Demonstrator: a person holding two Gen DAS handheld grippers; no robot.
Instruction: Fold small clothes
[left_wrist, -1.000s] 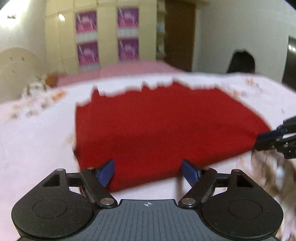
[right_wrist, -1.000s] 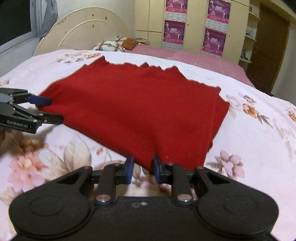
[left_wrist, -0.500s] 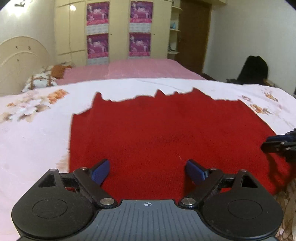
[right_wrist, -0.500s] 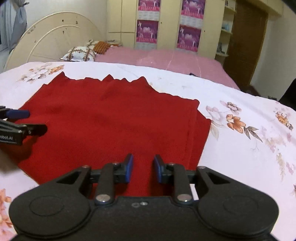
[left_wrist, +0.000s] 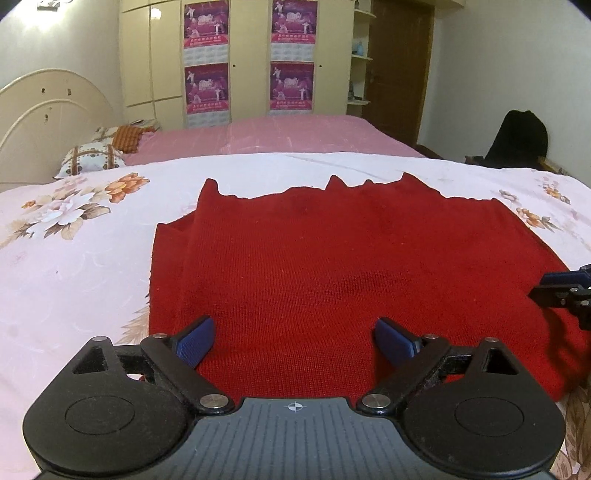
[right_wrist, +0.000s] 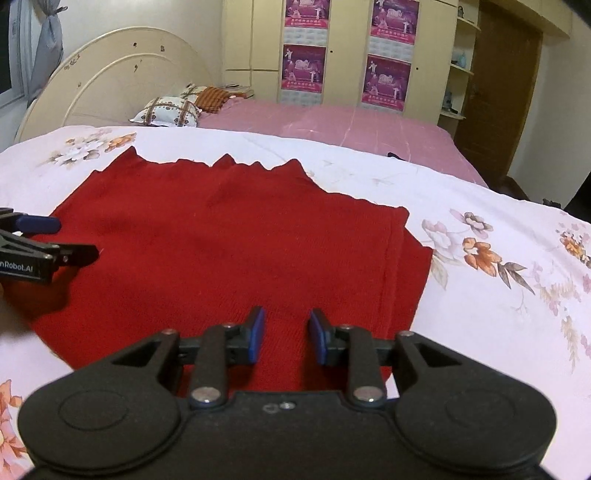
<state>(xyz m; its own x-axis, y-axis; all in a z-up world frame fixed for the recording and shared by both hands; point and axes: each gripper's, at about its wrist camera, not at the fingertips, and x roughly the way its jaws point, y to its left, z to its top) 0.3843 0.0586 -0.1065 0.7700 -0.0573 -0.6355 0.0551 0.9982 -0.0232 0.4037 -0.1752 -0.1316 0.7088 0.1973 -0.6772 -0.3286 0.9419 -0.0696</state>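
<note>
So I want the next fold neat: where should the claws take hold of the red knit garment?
The red knit garment lies flat on the floral bedsheet. Probably pinch its near edge, one claw toward each near corner, coming in low from the near side.

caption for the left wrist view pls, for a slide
Left gripper open wide over the near edge of a red knit garment spread on a floral bedsheet.

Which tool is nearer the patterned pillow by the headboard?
Left. The left tool is over the red garment's end towards the patterned pillow; the right tool is over its opposite end.
</note>
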